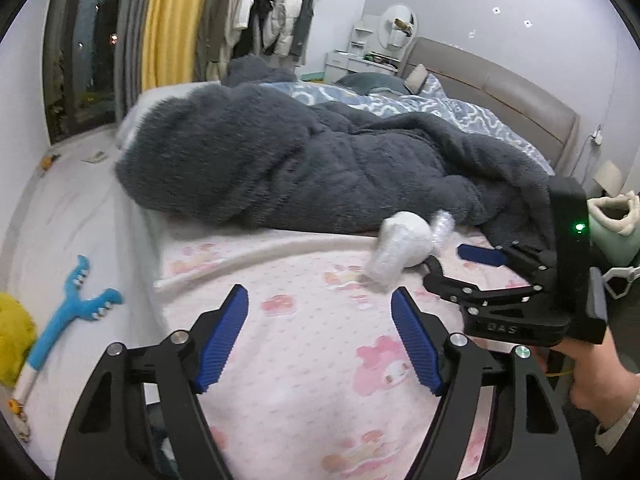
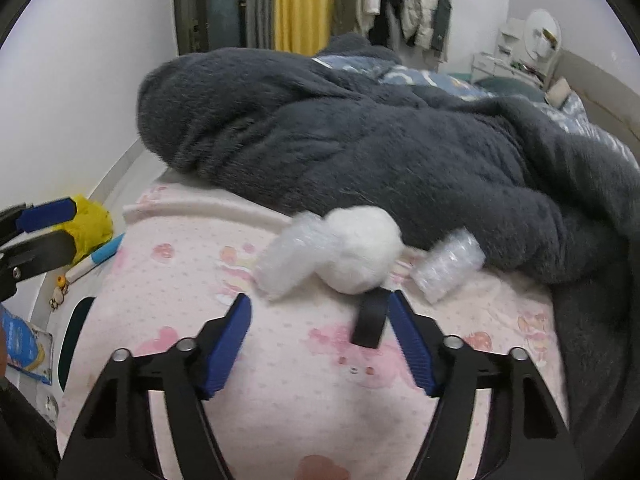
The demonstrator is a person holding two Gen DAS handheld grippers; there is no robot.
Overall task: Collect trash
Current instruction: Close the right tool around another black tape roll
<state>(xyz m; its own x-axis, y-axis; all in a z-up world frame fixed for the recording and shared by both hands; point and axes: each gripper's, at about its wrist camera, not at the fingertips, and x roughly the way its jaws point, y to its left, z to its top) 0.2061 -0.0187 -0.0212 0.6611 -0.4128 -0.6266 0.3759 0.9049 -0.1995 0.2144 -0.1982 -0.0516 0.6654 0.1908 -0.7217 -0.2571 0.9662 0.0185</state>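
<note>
Left wrist: white wad (image 1: 404,246) with bubble wrap on pink sheet (image 1: 304,320), against grey fleece blanket (image 1: 320,160); long axis slanting lower-left to upper-right. Left gripper (image 1: 320,336) fingers apart, empty. Right gripper (image 1: 460,262) just beside wad.

Right wrist: wad (image 2: 360,248) beyond right gripper (image 2: 320,340); fingers part-open, nothing gripped. Bedroom, yellow curtain (image 2: 300,4).

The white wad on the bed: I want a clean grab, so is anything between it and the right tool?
Nothing visible blocks it. The white wad lies on the pink sheet just ahead of the open right tool, with bubble wrap beside it and the grey blanket behind.
</note>
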